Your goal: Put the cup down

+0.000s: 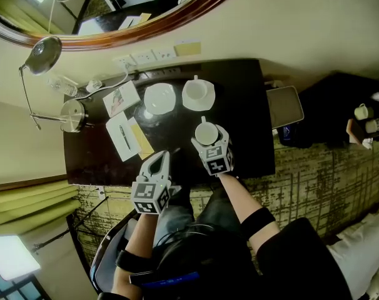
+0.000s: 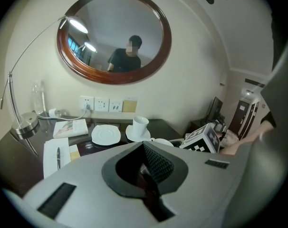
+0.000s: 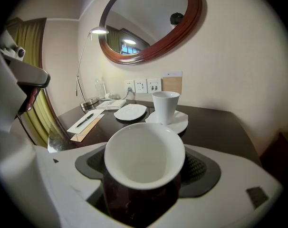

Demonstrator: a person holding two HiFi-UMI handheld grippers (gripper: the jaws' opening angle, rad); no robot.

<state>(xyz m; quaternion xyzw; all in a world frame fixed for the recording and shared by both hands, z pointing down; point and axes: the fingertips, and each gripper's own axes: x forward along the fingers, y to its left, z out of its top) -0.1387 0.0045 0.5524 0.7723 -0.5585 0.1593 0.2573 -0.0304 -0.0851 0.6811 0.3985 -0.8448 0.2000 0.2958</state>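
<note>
A white cup [image 1: 206, 132] [image 3: 144, 156] sits between the jaws of my right gripper [image 1: 209, 144] [image 3: 146, 167], which is shut on it, mouth toward the camera, over the dark table [image 1: 239, 124] near its front edge. Farther back stand a second white cup [image 1: 197, 91] [image 3: 165, 107] on a saucer and, to its left, an empty saucer [image 1: 159, 98] [image 3: 130, 112] [image 2: 106, 134]. My left gripper [image 1: 157, 166] [image 2: 146, 164] hangs at the table's front edge, left of the right one, shut and holding nothing.
On the table's left part lie a notepad with a pen [image 1: 122, 136], a booklet [image 1: 121, 99], a desk lamp's base [image 1: 72, 115] and a clear bottle [image 1: 61, 85]. Wall sockets [image 1: 142, 57] and a round mirror [image 2: 114, 34] are behind. A grey tablet-like slab [image 1: 284, 107] lies off the right edge.
</note>
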